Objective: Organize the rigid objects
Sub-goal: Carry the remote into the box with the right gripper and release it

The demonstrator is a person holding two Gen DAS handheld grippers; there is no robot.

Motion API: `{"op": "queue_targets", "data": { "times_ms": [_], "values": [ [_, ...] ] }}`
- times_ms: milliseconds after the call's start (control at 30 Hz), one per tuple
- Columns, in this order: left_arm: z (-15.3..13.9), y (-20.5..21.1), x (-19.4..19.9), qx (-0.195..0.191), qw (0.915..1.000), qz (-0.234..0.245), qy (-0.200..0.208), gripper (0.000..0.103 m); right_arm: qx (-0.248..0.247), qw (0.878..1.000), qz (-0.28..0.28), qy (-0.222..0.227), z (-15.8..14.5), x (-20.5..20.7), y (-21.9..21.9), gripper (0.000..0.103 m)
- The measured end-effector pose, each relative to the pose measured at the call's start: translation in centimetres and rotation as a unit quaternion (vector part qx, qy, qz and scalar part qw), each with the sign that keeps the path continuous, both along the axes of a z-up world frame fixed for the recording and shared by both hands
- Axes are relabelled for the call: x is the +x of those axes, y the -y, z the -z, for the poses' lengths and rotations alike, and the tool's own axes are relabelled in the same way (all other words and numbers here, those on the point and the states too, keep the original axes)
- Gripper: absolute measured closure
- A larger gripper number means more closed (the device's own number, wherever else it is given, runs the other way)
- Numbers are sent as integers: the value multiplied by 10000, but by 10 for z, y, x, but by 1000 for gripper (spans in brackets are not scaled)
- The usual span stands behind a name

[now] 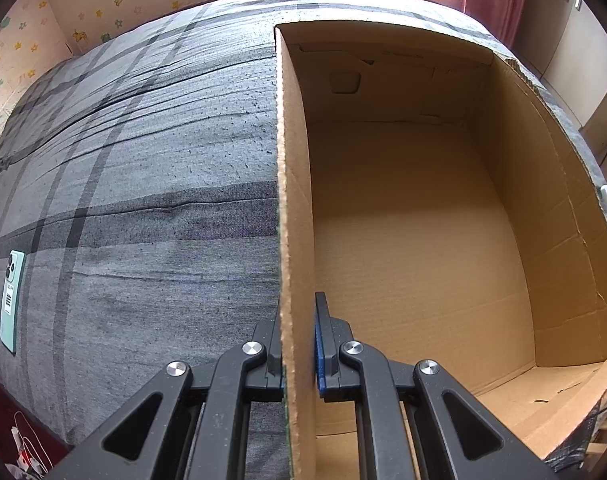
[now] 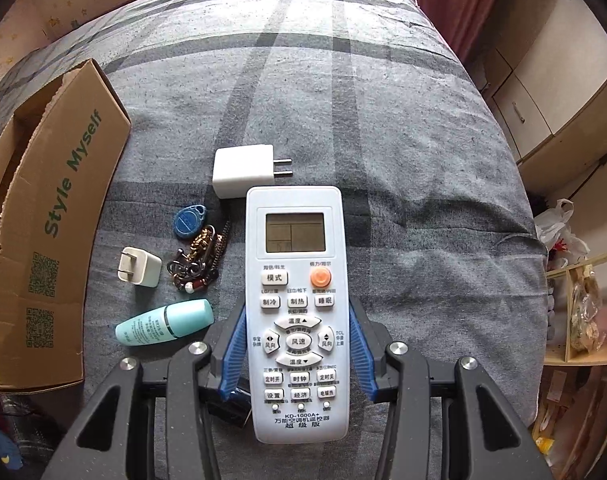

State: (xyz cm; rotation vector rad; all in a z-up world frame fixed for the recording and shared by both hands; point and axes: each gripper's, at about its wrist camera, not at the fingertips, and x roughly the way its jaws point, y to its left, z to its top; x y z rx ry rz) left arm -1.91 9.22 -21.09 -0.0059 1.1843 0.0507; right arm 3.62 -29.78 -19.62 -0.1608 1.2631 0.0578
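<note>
My left gripper (image 1: 299, 320) is shut on the left wall of an open cardboard box (image 1: 289, 160), one finger outside and one inside; nothing shows in the part of the box I see. My right gripper (image 2: 297, 312) is shut on a white air-conditioner remote (image 2: 295, 240), blue pads pressing its two long sides, buttons facing the camera. It hangs above the grey checked bedcover (image 2: 403, 140). Below and left lie a large white charger (image 2: 243, 170), a small white plug (image 2: 139, 268), a blue key fob (image 2: 189, 220), a bunch of keys and beads (image 2: 201, 258) and a teal bottle (image 2: 165, 322).
The box (image 2: 55, 220), printed "Style Myself", stands at the left of the right wrist view. A mint-green phone (image 1: 11, 300) lies on the bed left of the box. A small black object (image 2: 231, 404) peeks out under the remote. A wooden shelf (image 2: 583, 320) stands past the bed's right edge.
</note>
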Motion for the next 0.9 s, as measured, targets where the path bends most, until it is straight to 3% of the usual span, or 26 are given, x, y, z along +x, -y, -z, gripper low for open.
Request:
{"op": "queue_targets", "data": {
  "times_ms": [300, 900],
  "values": [
    [-1, 1, 1, 20, 10000, 7, -15, 93, 38, 9999, -54, 79, -28, 2, -13, 53],
    [-1, 3, 2, 29, 10000, -11, -21, 93, 119, 9977, -601, 280, -78, 3, -86, 53]
  ]
}}
